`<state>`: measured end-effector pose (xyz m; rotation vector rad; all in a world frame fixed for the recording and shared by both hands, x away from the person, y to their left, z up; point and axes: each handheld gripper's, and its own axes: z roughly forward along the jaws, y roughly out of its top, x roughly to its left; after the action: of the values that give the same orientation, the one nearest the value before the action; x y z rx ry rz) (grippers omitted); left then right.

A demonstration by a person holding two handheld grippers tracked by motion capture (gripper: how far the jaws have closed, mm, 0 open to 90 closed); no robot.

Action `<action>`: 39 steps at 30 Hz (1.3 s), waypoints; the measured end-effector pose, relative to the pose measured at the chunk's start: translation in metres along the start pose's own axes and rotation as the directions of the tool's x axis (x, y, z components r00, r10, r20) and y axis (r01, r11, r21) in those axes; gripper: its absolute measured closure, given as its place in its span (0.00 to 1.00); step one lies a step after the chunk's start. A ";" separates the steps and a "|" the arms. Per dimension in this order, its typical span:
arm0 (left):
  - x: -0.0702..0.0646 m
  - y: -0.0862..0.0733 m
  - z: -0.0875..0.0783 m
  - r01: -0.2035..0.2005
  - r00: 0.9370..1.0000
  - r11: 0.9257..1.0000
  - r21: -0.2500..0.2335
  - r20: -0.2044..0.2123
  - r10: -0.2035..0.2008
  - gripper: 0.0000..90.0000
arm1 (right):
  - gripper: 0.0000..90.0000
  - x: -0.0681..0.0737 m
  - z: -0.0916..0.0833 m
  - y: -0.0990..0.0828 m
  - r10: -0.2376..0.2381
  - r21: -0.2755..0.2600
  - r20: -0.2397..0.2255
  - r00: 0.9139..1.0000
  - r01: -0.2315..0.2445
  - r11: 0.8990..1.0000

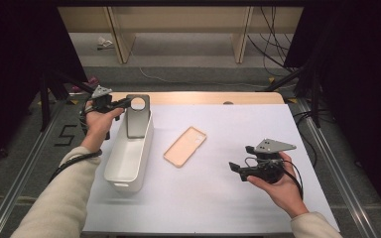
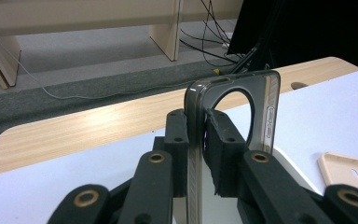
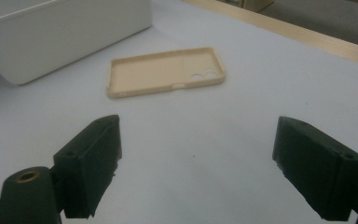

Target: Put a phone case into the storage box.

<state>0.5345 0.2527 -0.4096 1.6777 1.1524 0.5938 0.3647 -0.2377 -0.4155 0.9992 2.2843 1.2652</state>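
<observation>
The left gripper [image 1: 121,103] clamps its jaws on the top edge of a grey translucent phone case [image 1: 138,117], beside its round camera hole. The case stands upright with its lower end inside the white bin [image 1: 129,158], at the bin's far end; the rest of the bin's interior looks bare. A beige phone case [image 1: 185,146] lies open side up on the white table cover [image 1: 218,198], just right of the bin. The right gripper [image 1: 235,168] hovers over the cover with jaws spread wide, holding nothing
</observation>
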 end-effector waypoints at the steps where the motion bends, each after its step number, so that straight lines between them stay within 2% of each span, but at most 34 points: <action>1: 0.000 0.000 0.000 -0.001 1.000 1.000 0.002 -0.003 0.001 0.87 | 0.18 0.000 0.000 0.000 0.000 0.001 0.000 1.000 0.000 1.000; 14: 0.000 0.001 0.004 -0.009 0.999 1.000 0.030 -0.047 0.010 0.85 | 0.18 -0.001 0.000 0.000 0.002 -0.001 -0.001 1.000 -0.002 1.000; 17: -0.001 0.002 0.005 -0.021 0.998 0.999 0.040 -0.061 0.023 0.84 | 0.18 0.000 0.000 0.000 0.001 0.000 -0.002 1.000 -0.001 1.000; 31: -0.003 0.004 0.010 -0.049 0.995 0.997 0.062 -0.079 0.054 0.82 | 0.18 0.000 0.000 0.000 0.000 0.002 -0.004 1.000 0.000 1.000; 39: -0.004 0.003 0.014 -0.055 0.995 0.996 0.068 -0.078 0.060 0.74 | 0.18 0.000 0.000 0.000 -0.001 0.005 -0.004 1.000 0.001 1.000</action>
<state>0.5452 0.2431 -0.4118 1.7621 1.1955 0.6714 0.3646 -0.2375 -0.4158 0.9979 2.2914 1.2632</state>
